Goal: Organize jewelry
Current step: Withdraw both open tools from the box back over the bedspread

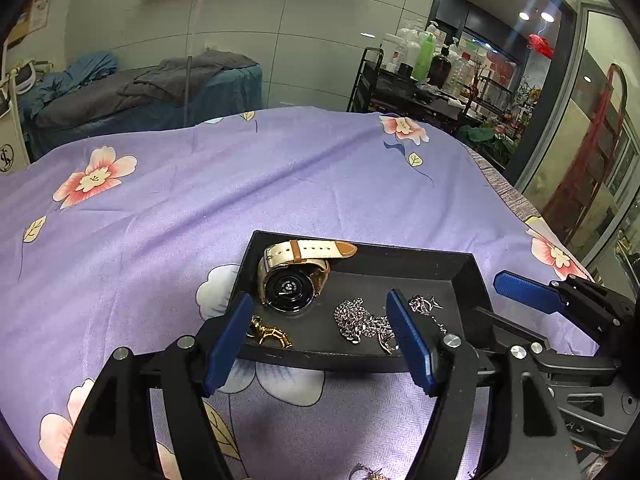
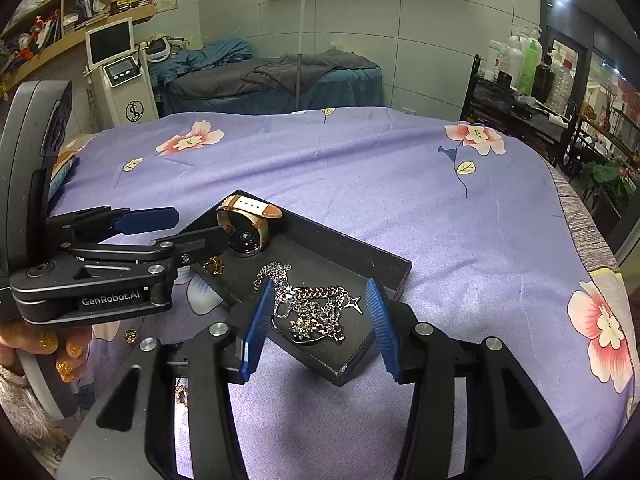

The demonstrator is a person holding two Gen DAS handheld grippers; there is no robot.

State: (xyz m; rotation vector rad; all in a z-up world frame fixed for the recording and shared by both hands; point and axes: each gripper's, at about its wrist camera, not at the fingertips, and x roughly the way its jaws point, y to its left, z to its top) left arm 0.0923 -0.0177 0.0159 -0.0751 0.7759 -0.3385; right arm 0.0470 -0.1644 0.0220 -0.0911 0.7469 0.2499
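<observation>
Blue pads: both sets of jaws stand parted and grip nothing; the left gripper (image 1: 324,340) and the right gripper (image 2: 320,328) hang just over the near edge of the tray.
Tray: black tray (image 1: 420,266) on the purple flowered sheet (image 1: 200,208); its near rim lies between the left jaws, and its near corner between the right jaws.
Between the right jaws: silver chain pile (image 2: 316,308) on the tray floor, free of both pads, with a small star charm (image 2: 354,301) beside the right pad.
By the left jaws: gold ornament (image 1: 269,333) just inside the left pad; the chains lie inside the right pad.
Beyond the jaws: watch (image 1: 294,276) with a cream and tan strap, on its edge in the tray's far left corner.
In the way: each gripper reaches in from the other's side, close beside the tray.
Stray pieces: small jewellery bits on the sheet below the left gripper, too small to tell.
Hand: fingers (image 2: 66,350) with gold glitter nails under the left gripper.
Far off: treatment bed (image 2: 276,80), floor lamp (image 2: 304,40), bottle trolley (image 2: 520,96), machine with a screen (image 2: 120,72).
</observation>
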